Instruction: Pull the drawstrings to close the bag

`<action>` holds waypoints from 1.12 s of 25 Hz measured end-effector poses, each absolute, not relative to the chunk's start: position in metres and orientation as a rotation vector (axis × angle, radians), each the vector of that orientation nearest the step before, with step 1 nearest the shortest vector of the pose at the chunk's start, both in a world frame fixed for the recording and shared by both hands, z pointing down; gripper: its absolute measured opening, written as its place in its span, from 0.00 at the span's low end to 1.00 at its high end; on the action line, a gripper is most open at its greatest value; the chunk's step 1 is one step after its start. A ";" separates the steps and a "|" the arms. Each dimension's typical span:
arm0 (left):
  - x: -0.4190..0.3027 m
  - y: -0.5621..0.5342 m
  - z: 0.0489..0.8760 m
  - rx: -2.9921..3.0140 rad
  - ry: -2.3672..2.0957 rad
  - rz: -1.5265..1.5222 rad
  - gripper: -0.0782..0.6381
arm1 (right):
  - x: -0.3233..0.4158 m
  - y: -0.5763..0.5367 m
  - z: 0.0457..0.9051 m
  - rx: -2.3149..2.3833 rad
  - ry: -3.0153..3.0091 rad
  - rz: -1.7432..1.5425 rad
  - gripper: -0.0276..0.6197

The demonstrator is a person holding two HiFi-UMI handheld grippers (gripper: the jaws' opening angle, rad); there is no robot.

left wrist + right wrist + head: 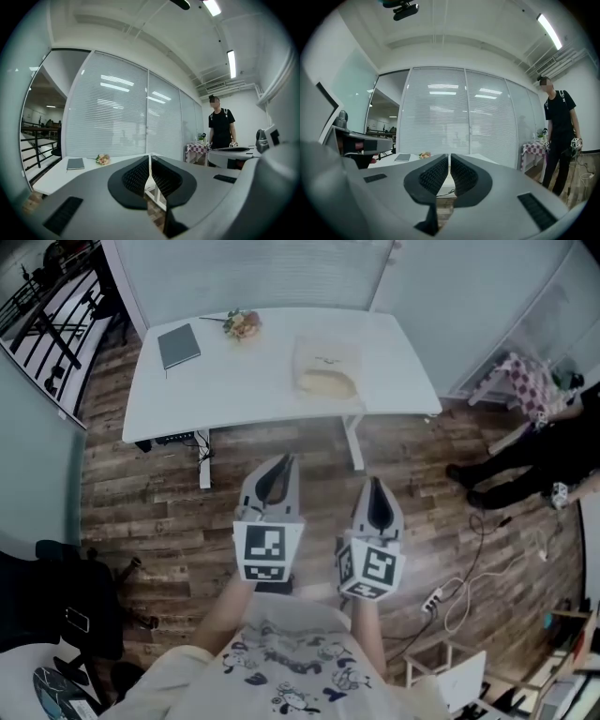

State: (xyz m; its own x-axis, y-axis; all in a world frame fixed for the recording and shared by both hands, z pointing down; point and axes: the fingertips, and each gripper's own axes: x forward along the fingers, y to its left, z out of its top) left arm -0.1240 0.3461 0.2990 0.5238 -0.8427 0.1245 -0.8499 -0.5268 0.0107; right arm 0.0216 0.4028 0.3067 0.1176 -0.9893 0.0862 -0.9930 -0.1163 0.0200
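Observation:
A cream drawstring bag lies on the white table, right of its middle; its strings are too small to make out. Both grippers are held over the wooden floor, well short of the table's near edge. My left gripper is shut with nothing between its jaws, and its tips point at the table. My right gripper is also shut and empty, a little lower and to the right. In the left gripper view the closed left gripper faces the table top. The right gripper shows its pads together.
A grey notebook and a small bunch of flowers lie at the table's back left. A person in black stands at the right by a checked cloth table. Cables and a power strip trail on the floor.

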 end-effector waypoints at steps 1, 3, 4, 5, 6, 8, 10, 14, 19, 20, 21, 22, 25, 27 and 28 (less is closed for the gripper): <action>-0.123 0.334 0.299 2.684 -1.485 0.157 0.18 | 0.022 0.391 0.306 2.298 -2.036 0.077 0.09; -0.123 0.310 0.299 2.688 -1.474 0.156 0.18 | 0.022 0.368 0.306 2.308 -2.032 0.078 0.09; -0.124 0.299 0.299 2.688 -1.470 0.157 0.18 | 0.021 0.357 0.306 2.312 -2.026 0.077 0.09; -0.124 0.289 0.300 2.686 -1.466 0.158 0.18 | 0.022 0.348 0.306 2.313 -2.018 0.077 0.09; -0.124 0.280 0.302 2.682 -1.462 0.159 0.18 | 0.022 0.339 0.307 2.312 -2.010 0.077 0.09; -0.123 0.264 0.307 2.672 -1.456 0.168 0.18 | 0.025 0.326 0.310 2.310 -1.996 0.084 0.09; -0.121 0.251 0.313 2.662 -1.449 0.183 0.18 | 0.030 0.313 0.315 2.310 -1.982 0.100 0.09; -0.119 0.229 0.324 2.632 -1.449 0.212 0.18 | 0.039 0.290 0.327 2.303 -1.963 0.141 0.09; -0.119 0.200 0.335 2.580 -1.486 0.232 0.18 | 0.047 0.259 0.336 2.260 -1.971 0.161 0.09; -0.117 0.194 0.337 2.571 -1.496 0.234 0.18 | 0.050 0.252 0.339 2.253 -1.973 0.166 0.09; -0.115 0.187 0.340 2.562 -1.504 0.237 0.18 | 0.055 0.244 0.342 2.248 -1.975 0.172 0.09; -0.112 0.181 0.342 2.553 -1.512 0.241 0.18 | 0.060 0.236 0.345 2.245 -1.976 0.179 0.09; -0.103 0.160 0.350 2.528 -1.536 0.256 0.18 | 0.075 0.213 0.349 2.231 -1.982 0.185 0.09; -0.096 0.145 0.354 2.509 -1.558 0.270 0.18 | 0.085 0.198 0.352 2.213 -1.992 0.191 0.09; -0.093 0.137 0.355 2.499 -1.570 0.279 0.18 | 0.091 0.190 0.354 2.205 -1.997 0.197 0.09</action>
